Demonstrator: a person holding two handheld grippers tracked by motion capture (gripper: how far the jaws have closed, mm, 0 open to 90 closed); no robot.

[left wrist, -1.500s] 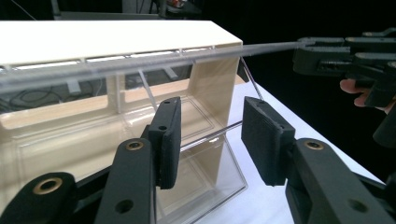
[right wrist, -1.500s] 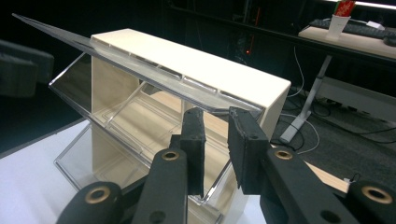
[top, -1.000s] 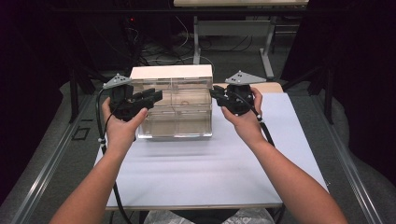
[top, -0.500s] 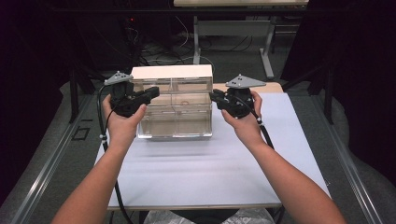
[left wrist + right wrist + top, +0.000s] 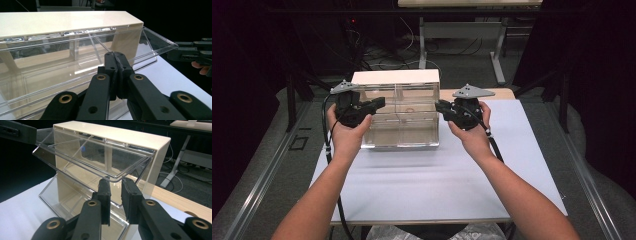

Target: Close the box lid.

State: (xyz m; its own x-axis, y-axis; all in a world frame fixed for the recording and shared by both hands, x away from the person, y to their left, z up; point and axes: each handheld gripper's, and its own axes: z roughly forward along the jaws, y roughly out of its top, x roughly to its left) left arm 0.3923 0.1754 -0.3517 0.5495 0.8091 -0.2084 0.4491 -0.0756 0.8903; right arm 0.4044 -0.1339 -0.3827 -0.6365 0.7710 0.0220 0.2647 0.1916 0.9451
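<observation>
A cream-backed storage box [image 5: 395, 77] with clear tilt-out bins stands on a white table [image 5: 437, 175], just beyond the person's two hands. Its upper clear bin [image 5: 87, 157] is tilted open toward the person, and its long front rim runs side to side, from one hand across to the other.

The left tongs [image 5: 379, 102] sit at the left end of that rim. In the left gripper view [image 5: 115, 56] the jaws have just been closing and now meet tip to tip, with the clear rim right at their tips; whether they pinch the plastic or merely touch it is hard to tell.

The right tongs [image 5: 439, 106] sit at the right end of the same rim. In the right gripper view [image 5: 115, 183] the jaws stand narrowly apart, with the rounded corner of the clear bin just above the gap, seemingly not yet clamped.

Both hands are about equally near the bin, one at each end, so any tilt or push would likely be shared between them.
</observation>
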